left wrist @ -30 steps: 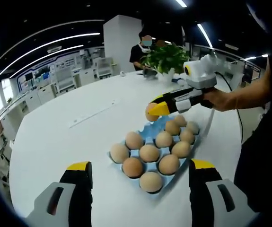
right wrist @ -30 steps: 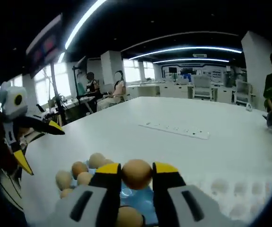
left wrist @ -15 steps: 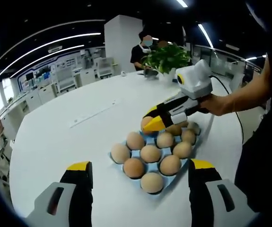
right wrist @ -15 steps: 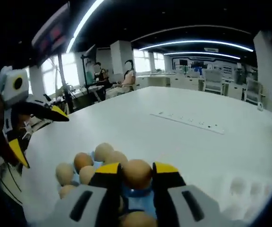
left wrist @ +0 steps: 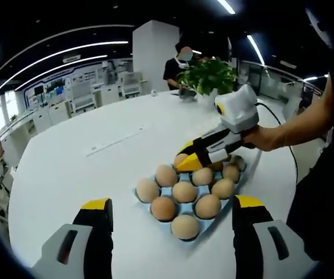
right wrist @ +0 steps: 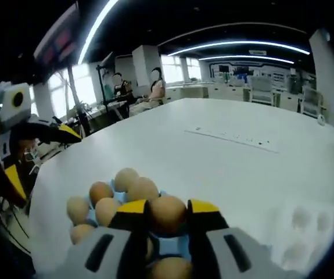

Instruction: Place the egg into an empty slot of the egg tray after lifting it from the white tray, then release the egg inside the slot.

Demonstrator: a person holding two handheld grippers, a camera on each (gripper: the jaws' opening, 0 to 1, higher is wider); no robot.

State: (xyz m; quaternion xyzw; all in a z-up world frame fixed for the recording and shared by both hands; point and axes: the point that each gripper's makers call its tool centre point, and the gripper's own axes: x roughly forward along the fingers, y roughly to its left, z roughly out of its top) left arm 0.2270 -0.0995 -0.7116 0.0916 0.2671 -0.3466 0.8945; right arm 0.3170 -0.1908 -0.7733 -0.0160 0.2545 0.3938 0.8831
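Observation:
A blue egg tray (left wrist: 143, 199) with several brown eggs lies on the white table. My right gripper (left wrist: 184, 161) is shut on a brown egg (left wrist: 180, 158) and holds it low over the tray's far corner. In the right gripper view the egg (right wrist: 168, 214) sits pinched between the yellow-tipped jaws of my right gripper (right wrist: 168, 214), just above the blue egg tray (right wrist: 168, 245). My left gripper (left wrist: 171, 204) stands open at the tray's near side, jaws wide apart, holding nothing. It also enters the right gripper view as the left gripper (right wrist: 39, 154) at the far left.
A white tray (right wrist: 306, 229) with round hollows lies at the right on the round white table (left wrist: 68, 168). A power strip (left wrist: 115, 139) lies farther back. A potted plant (left wrist: 208, 74) and a person stand at the table's far edge.
My right gripper has come down with the egg, from above the tray to just over its far corner. The left gripper has stayed open in place.

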